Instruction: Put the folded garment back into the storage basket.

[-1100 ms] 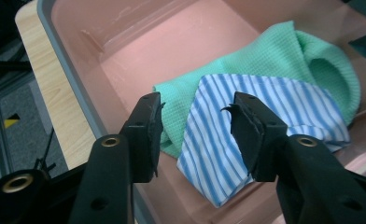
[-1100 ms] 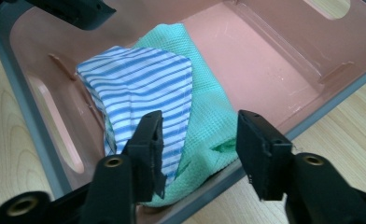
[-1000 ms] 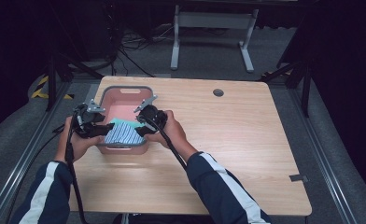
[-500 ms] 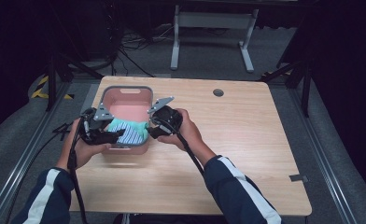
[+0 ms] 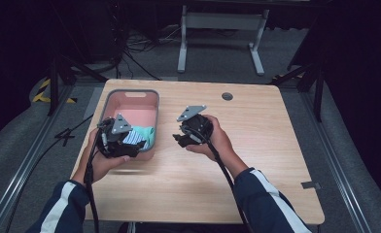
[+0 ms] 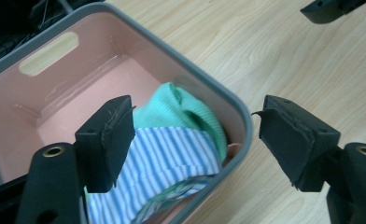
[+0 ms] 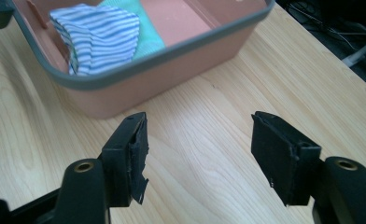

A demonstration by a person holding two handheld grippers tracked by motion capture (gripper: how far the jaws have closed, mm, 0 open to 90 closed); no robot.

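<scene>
A folded cloth (image 5: pixel 141 136), blue-and-white striped over mint green, lies in the near end of a pink bin with a grey rim (image 5: pixel 130 93). My left gripper (image 5: pixel 130 145) hovers at the bin's near edge. Its jaws have just been opening, and in the left gripper view the gripper (image 6: pixel 195 126) stands open above the cloth (image 6: pixel 172 154) and the bin rim (image 6: pixel 239 116), its pads touching neither. My right gripper (image 5: pixel 180 138) is over bare table to the right of the bin. Its jaws have also just been opening, and the gripper (image 7: pixel 200 135) is open with nothing between them.
The wooden table (image 5: pixel 256 160) stretches to the right and toward the near edge. A round cable hole (image 5: pixel 227 96) sits near the far edge. Beyond the table are a metal stand (image 5: pixel 217 29) and cables on the grey floor.
Both grippers let go of the cloth, which now rests in the bin. The left hand drew back toward the near edge, and the right hand moved right, out over the table.
</scene>
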